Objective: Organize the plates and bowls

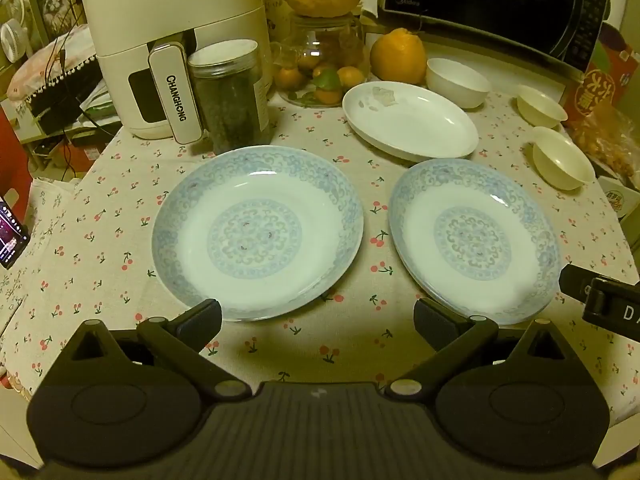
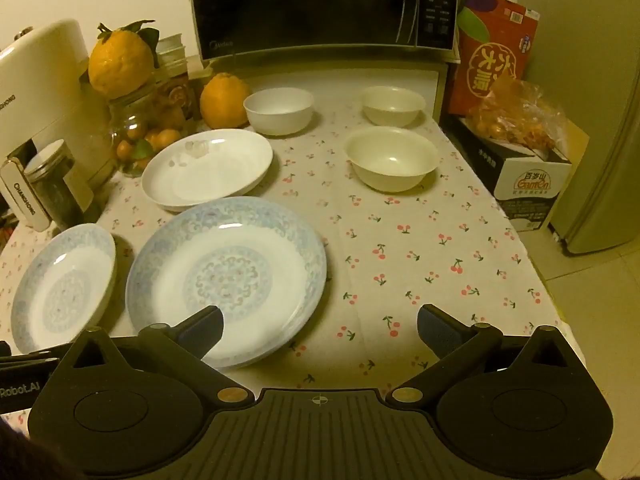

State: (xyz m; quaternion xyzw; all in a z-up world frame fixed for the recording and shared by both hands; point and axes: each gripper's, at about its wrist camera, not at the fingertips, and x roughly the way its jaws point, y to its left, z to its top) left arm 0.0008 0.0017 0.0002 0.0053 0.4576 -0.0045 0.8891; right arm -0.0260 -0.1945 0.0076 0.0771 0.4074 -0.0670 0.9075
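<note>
Two blue-patterned plates lie side by side on the cherry-print tablecloth: the left plate (image 1: 258,232) (image 2: 64,286) and the right plate (image 1: 474,240) (image 2: 226,280). Behind them sits a plain white plate (image 1: 410,120) (image 2: 208,168). Three bowls stand further back: a white bowl (image 1: 458,82) (image 2: 279,110), a far cream bowl (image 1: 540,106) (image 2: 393,105) and a near cream bowl (image 1: 562,156) (image 2: 391,158). My left gripper (image 1: 318,320) hovers open above the near edges of both patterned plates, holding nothing. My right gripper (image 2: 320,328) is open too, over the right plate's near right edge.
A cream air fryer (image 1: 172,40), a dark jar (image 1: 228,96), a glass jar of small oranges (image 1: 320,68), two large citrus fruits (image 1: 398,56) and a black microwave (image 2: 320,4) crowd the back. Boxes and a snack bag (image 2: 516,124) line the table's right edge.
</note>
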